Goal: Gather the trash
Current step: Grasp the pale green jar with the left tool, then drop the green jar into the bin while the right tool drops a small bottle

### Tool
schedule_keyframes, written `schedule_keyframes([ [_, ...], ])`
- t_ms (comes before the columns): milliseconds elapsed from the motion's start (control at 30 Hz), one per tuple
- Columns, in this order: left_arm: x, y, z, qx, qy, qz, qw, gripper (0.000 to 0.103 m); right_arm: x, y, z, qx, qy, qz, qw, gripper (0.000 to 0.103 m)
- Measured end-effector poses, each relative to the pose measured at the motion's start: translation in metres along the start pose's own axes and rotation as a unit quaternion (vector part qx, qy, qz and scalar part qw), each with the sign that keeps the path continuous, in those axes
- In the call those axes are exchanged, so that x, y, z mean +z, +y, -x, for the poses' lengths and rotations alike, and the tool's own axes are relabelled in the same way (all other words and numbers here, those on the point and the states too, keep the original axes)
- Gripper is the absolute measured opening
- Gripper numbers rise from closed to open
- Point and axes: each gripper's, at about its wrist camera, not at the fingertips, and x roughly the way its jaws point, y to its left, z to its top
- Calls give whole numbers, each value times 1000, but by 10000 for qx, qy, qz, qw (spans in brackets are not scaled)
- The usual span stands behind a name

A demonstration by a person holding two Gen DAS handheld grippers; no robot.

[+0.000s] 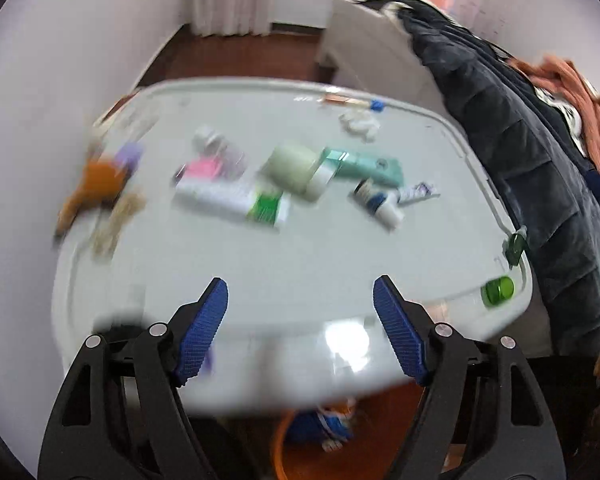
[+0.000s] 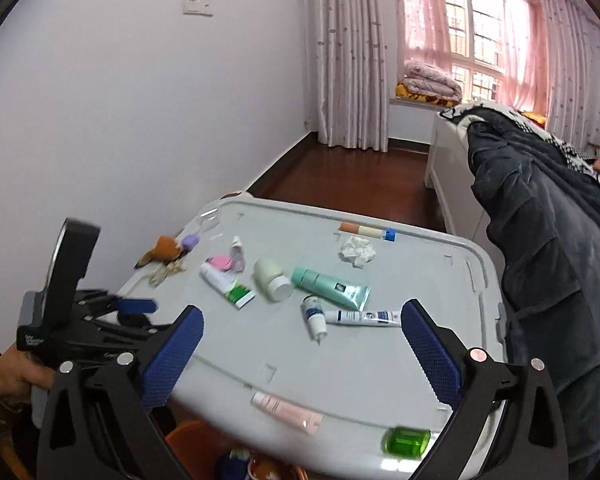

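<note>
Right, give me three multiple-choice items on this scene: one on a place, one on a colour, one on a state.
1. Where does the crumpled white tissue lie?
A. Beside the orange-and-cream stick with a blue cap
B. In the orange bin
C. Between the right tongs

2. What colour is the small translucent bottle at the near edge of the grey plastic tabletop?
A. Pink
B. Green
C. Blue

3. How do the right tongs stand?
A. Shut on a tube
B. Shut, empty
C. Open, empty

Answers: 1 A, the tissue sits just before that stick at the far edge; 2 B, it shows bright green; 3 C, the blue pads stand wide apart over bare tabletop.
</note>
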Motion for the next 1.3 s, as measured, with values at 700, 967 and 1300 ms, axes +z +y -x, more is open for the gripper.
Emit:
schedule_keyframes([
  [700,87,-11,-158,68,590,-1900,9800,72,-28,-56,-44,-25,475,-651,9967,97],
  [967,87,-7,-132,-54,374,-1533,9875,72,-31,-59,-57,-225,626,-625,9958,97],
  [1300,50,-15,-23,-487,-268,-1243,9907,72,-33,-16,-156,-136,1565,-255,9872,82],
])
